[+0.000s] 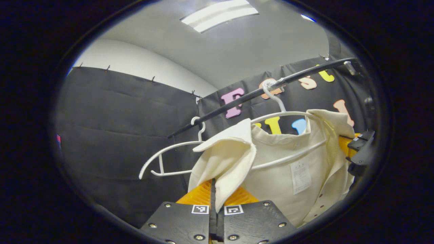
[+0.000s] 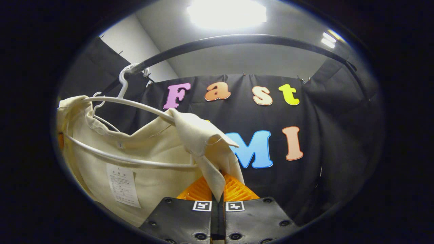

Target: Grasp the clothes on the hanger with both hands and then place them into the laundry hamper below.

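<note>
Left gripper (image 1: 213, 200) fingers pinch one collar flap of cream shirt (image 1: 281, 169); right gripper (image 2: 218, 196) pinches the other. Shirt hangs on white hanger (image 2: 132, 105) w/ rail above. Soft, light fabric; collar hold looks secure.

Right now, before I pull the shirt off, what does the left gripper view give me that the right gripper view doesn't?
Left gripper view: the left gripper shut on a flap of the shirt, an empty hanger beside it on the rail, and the right gripper at the far shoulder. Right gripper view: the right gripper's own fingers pinching the opposite flap. Both: the cream shirt on its white hanger, the care label, the rail.
</note>
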`<state>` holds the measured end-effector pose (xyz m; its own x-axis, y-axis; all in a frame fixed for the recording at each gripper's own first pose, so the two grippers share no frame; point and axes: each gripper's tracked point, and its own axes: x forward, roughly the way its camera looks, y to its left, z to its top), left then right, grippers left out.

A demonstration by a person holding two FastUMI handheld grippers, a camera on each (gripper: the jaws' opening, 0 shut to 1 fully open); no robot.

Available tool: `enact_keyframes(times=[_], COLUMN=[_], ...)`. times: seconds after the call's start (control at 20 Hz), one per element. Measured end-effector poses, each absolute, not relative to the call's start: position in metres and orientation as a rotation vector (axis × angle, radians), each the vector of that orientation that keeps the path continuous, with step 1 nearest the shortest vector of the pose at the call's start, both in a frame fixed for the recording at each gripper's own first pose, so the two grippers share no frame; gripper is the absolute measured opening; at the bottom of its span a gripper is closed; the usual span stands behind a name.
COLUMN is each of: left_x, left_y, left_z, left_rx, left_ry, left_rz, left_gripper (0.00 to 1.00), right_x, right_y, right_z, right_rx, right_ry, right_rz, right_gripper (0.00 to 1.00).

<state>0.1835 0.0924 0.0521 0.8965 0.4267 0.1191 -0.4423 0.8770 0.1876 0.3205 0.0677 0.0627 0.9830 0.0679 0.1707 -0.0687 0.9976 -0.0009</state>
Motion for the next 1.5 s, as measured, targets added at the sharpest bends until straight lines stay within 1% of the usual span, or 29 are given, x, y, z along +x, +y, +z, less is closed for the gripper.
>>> enact_keyframes(times=[0.35, 0.55, 0.6, 0.7, 0.9, 1.1, 1.25, 1.4, 1.5], left_x=[0.163, 0.160, 0.162, 0.168, 0.179, 0.193, 0.213, 0.214, 0.218], left_y=[0.120, 0.142, 0.148, 0.156, 0.173, 0.191, 0.195, 0.194, 0.195], left_z=[0.092, 0.108, 0.114, 0.122, 0.127, 0.113, 0.101, 0.090, 0.076], left_rx=[0.215, 0.228, 0.234, 0.235, 0.216, 0.136, 0.110, 0.106, 0.101], left_ry=[-0.152, -0.182, -0.189, -0.201, -0.192, -0.154, -0.128, -0.121, -0.099], left_rz=[0.523, 0.558, 0.566, 0.568, 0.537, 0.497, 0.475, 0.466, 0.460], left_gripper=[0.01, 0.00, 0.00, 0.01, 0.01, 0.01, 0.00, 0.01, 0.01], right_x=[0.336, 0.347, 0.352, 0.366, 0.389, 0.412, 0.425, 0.442, 0.444], right_y=[0.032, 0.020, 0.020, 0.021, 0.034, 0.040, 0.045, 0.052, 0.055], right_z=[0.095, 0.110, 0.112, 0.115, 0.106, 0.088, 0.067, 0.040, 0.019], right_rx=[0.011, 0.034, 0.046, 0.063, 0.143, 0.227, 0.247, 0.255, 0.260], right_ry=[-0.243, -0.273, -0.274, -0.279, -0.222, -0.145, -0.055, 0.011, 0.054], right_rz=[-0.019, -0.044, -0.043, -0.038, 0.029, 0.094, 0.139, 0.160, 0.172], right_gripper=[0.00, 0.04, 0.01, 0.01, 0.01, 0.01, 0.01, 0.01, 0.01])
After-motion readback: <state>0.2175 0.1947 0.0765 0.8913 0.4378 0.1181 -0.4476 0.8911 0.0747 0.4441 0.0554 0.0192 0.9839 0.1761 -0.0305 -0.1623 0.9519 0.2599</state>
